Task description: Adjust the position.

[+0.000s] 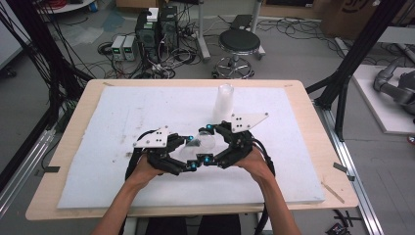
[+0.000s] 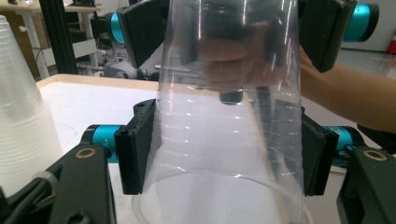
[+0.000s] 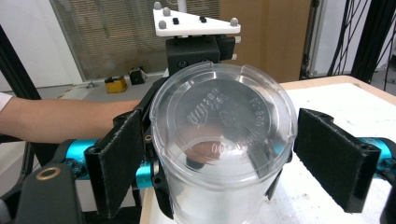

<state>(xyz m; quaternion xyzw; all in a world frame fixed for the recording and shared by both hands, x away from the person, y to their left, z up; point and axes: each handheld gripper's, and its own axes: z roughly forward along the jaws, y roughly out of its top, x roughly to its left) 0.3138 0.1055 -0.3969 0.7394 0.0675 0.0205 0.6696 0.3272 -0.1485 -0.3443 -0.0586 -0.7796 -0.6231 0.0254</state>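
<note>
Clear plastic cup [image 1: 201, 143], empty, lies on its side above the white mat [image 1: 122, 112], nearer its front edge. Left gripper [image 1: 188, 152] jaws clamp its walls near the rim. Right gripper [image 1: 208, 143] jaws stand spread, clear of the cup's base. Stack of cups [image 1: 223, 101] stands toward the rear edge.

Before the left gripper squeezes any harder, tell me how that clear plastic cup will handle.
The clear cup looks thin-walled and empty, so it is probably very light and would likely buckle under a firm squeeze from the left gripper. Its smooth tapered sides may slide between the pads. Held on its side, it would probably roll in a curve if dropped on the table.
</note>
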